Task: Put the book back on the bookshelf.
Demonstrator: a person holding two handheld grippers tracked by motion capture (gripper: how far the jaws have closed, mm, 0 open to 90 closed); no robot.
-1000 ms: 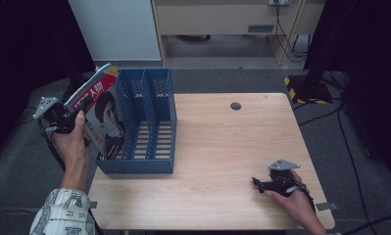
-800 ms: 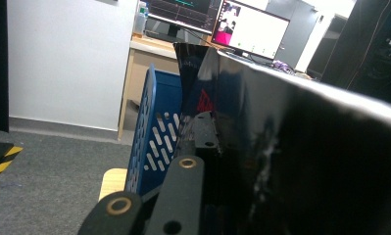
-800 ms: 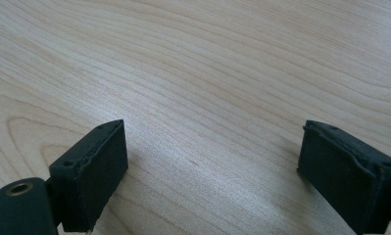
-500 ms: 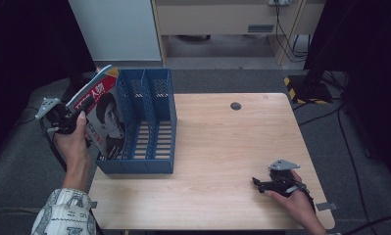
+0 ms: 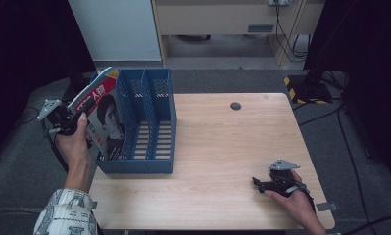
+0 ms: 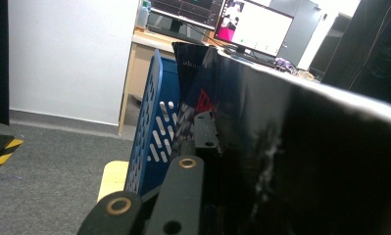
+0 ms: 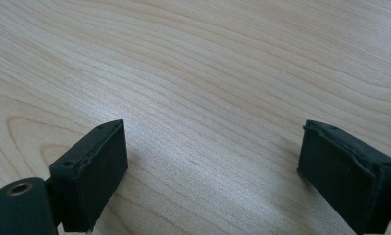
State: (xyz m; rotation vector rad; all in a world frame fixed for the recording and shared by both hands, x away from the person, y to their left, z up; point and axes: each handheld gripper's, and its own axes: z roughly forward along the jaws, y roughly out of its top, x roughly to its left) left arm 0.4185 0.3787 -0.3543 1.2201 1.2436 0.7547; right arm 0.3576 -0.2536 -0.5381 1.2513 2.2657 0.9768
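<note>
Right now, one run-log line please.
left gripper: shut on magazine | magazine: tilted at blue file rack, leftmost slot | right gripper: open, on table

So the magazine (image 5: pixel 104 120) is a glossy one with a dark-haired face on the cover and a red-and-white title strip up top. It's standing on edge, tilted, top corner leaning out to the left, lower part down in the leftmost slot of the blue file rack (image 5: pixel 151 127). That rack has three slotted compartments and sits on the left end of the wooden bench (image 5: pixel 222 161).
</note>
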